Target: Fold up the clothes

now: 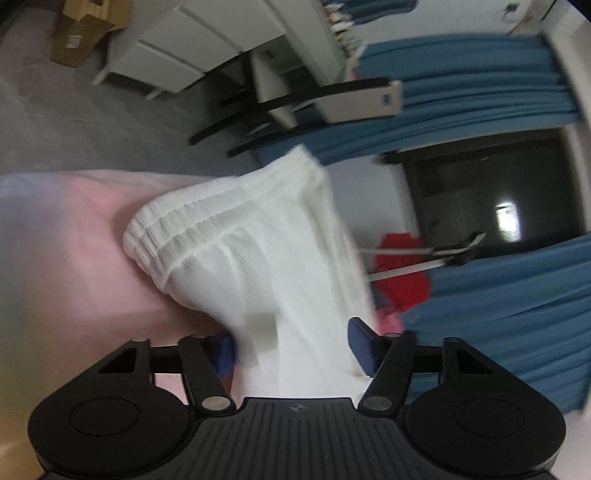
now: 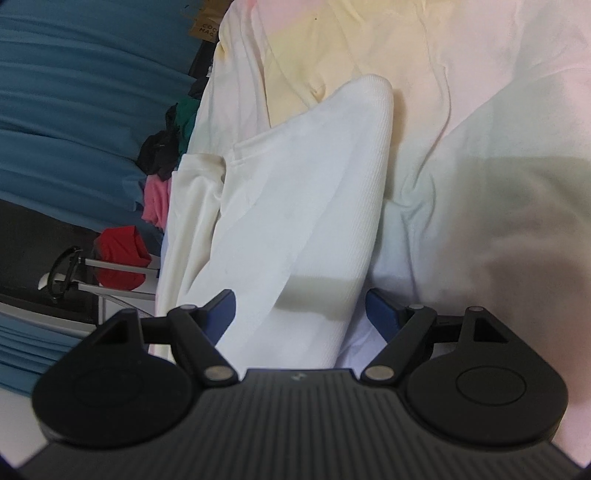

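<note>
A white ribbed garment with a gathered elastic waistband (image 1: 229, 236) lies on a pale pink sheet (image 1: 74, 240). My left gripper (image 1: 293, 349) is at its near end. The cloth runs between the two blue pads (image 1: 364, 345), which stand well apart and do not pinch it. In the right wrist view the same white garment (image 2: 306, 192) stretches away over the crumpled pale sheet (image 2: 480, 184), its far end rounded over. My right gripper (image 2: 301, 314) straddles the near part of it. Its jaws are wide, and a gap shows beside the right pad (image 2: 382, 314).
Beyond the bed's edge are a cardboard box (image 1: 81, 33), white drawers (image 1: 177, 51), a dark-legged chair (image 1: 314, 99), blue curtains (image 1: 480, 92) and a red cloth (image 1: 402, 266). Pink (image 2: 155, 199), black (image 2: 159, 151) and red (image 2: 118, 258) clothes lie at the sheet's left side.
</note>
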The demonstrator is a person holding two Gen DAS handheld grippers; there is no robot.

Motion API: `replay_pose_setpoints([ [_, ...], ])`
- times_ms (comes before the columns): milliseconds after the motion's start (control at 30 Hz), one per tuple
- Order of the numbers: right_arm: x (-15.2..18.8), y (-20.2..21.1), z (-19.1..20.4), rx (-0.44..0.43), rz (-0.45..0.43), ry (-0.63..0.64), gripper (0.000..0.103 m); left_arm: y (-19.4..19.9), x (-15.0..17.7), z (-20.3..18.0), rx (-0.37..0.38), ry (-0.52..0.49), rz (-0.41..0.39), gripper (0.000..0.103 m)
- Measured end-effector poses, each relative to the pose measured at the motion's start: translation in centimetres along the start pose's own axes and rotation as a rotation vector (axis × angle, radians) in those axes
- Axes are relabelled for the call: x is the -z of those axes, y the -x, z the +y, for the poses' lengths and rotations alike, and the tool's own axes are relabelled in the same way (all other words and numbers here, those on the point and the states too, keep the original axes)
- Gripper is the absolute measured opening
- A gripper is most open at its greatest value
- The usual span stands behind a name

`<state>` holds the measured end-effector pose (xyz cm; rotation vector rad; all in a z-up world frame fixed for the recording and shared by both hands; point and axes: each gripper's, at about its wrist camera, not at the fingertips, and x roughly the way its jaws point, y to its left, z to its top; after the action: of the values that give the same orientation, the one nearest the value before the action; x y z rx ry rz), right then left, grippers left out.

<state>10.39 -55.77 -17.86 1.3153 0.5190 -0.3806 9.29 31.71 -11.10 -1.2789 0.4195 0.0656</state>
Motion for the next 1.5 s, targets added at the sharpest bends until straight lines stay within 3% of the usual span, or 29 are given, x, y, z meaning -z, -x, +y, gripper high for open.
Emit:
replay_pose_setpoints([
  [100,-0.1,-0.3,0.1,-0.041,-0.001,0.001,0.080,0.3,0.3,-0.2,0.041,0.012,-0.016,0.057],
  [300,-0.6,0.3,0.6,-0.198,-0.097,-0.003,0.080,-0.9,0.8,1.3,-0.099,0.081,0.048,0.060],
  [333,-0.7,0.3,0.8,-0.207,-0.112,0.009,0.080,-1.3,0.9,1.7,-0.116,0.092,0.064,0.058],
  [400,-0.6,0.0,1.3,-0.128,-0.132,0.076,0.080,-2.1,1.0,2.4,-0.150,0.114,0.097,0.057],
  [433,-0.7,-0.3,1.2,-0.099,-0.137,0.092,0.072,-2.4,1.1,2.5,-0.159,0.115,0.106,0.057],
  [500,-1.0,-0.7,0.9,-0.047,-0.151,0.095,0.069,-2.7,1.1,2.4,-0.159,0.096,0.111,0.059],
  [633,-2.1,-1.0,0.2,0.008,-0.196,0.072,0.037,-3.2,0.9,2.4,-0.158,0.081,0.101,0.054],
  [700,-2.6,-1.1,-0.2,0.015,-0.223,0.068,0.026,-3.1,0.6,2.5,-0.164,0.066,0.081,0.043],
  [767,-3.0,-1.4,-0.1,0.032,-0.232,0.091,0.015,-2.9,0.4,2.5,-0.168,0.049,0.061,0.021],
  [833,-3.0,-1.4,0.4,0.045,-0.247,0.134,0.008,-2.4,0.1,2.3,-0.166,0.028,0.042,0.013],
  [967,-2.3,0.1,2.0,0.042,-0.314,0.209,0.006,-0.8,0.2,0.5,-0.137,-0.064,-0.010,0.007],
  [1100,-1.8,2.5,3.2,0.014,-0.387,0.238,0.006,1.5,0.5,-2.1,-0.060,-0.157,-0.067,0.007],
  [1233,-1.8,4.3,4.8,0.011,-0.443,0.285,0.006,2.1,0.1,-3.9,-0.019,-0.161,-0.102,0.006],
  [1333,-2.2,4.6,7.5,-0.007,-0.477,0.328,0.006,0.6,-1.0,-6.1,-0.022,-0.175,-0.107,0.006],
  [1500,-3.7,0.4,15.4,-0.019,-0.485,0.466,0.006,-6.2,-4.3,-11.7,-0.021,-0.226,-0.111,0.007],
])
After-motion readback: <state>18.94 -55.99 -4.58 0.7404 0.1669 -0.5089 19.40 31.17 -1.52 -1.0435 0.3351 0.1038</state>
